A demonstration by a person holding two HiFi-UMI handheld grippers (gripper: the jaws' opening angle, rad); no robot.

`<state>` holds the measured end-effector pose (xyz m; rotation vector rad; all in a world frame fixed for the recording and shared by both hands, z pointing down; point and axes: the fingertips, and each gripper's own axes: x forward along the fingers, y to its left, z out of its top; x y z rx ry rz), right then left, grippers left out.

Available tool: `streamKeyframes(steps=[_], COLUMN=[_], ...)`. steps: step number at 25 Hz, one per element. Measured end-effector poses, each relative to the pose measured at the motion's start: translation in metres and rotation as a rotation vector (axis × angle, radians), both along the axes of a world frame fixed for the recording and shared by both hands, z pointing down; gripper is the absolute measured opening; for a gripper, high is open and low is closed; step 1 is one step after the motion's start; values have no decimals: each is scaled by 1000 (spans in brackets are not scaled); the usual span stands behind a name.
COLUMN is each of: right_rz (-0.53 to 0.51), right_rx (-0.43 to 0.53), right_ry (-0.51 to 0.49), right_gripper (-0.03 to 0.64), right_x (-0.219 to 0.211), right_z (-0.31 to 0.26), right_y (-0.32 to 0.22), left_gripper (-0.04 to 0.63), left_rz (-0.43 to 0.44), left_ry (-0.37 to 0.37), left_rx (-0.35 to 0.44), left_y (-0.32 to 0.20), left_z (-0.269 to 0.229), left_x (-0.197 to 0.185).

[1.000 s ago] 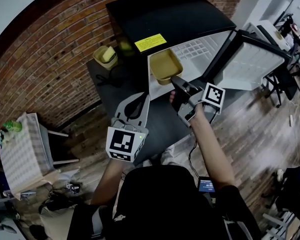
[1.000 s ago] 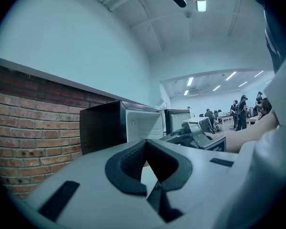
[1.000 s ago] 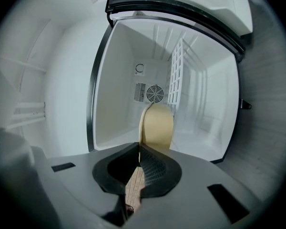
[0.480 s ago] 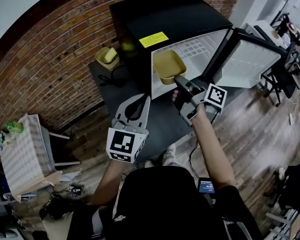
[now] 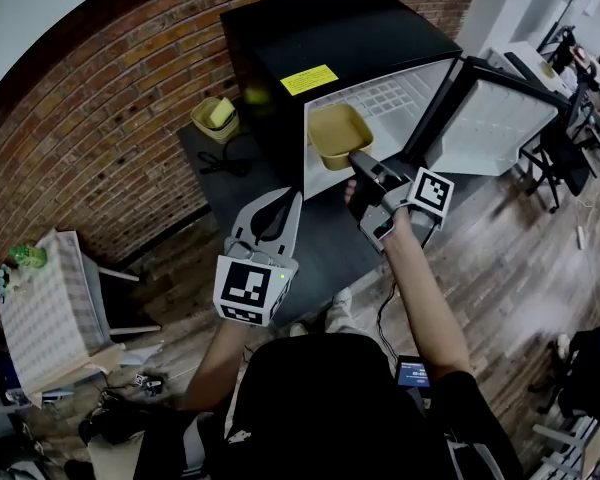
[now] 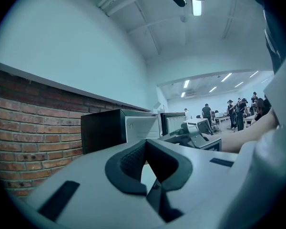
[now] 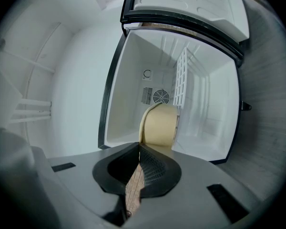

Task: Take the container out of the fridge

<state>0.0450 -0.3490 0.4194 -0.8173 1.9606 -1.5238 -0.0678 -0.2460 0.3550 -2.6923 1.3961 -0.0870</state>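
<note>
I judge the step in hand is drawing the container [image 5: 332, 130] out of the fridge [image 5: 330, 28]: I'd pull it straight toward me and level, clear of the open door [image 5: 500, 123] at right. The left gripper [image 5: 295, 196] hangs near me, jaws closed on nothing. The right gripper [image 5: 353, 158] is clamped on the container's near rim, at the fridge mouth.

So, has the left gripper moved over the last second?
No. The left gripper keeps its place against the white table at the lower left.
</note>
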Motion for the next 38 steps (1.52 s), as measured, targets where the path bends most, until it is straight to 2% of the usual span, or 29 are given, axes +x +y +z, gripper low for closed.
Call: streamKeyframes(steps=[9, 23, 38], right_rz=[0, 37, 107], right_rx=[17, 64, 107], right_ry=[7, 0, 0], right_gripper=[43, 41, 41], right_x=[-3, 0, 14], right_z=[-3, -15, -29], right_y=[-1, 24, 80], left_gripper=[14, 14, 14], left_rz=[-8, 33, 97], left_ry=[7, 13, 37], left_rx=[2, 7, 25], left_y=[-2, 17, 46], left_z=[-2, -2, -6], left_x=[-6, -10, -5])
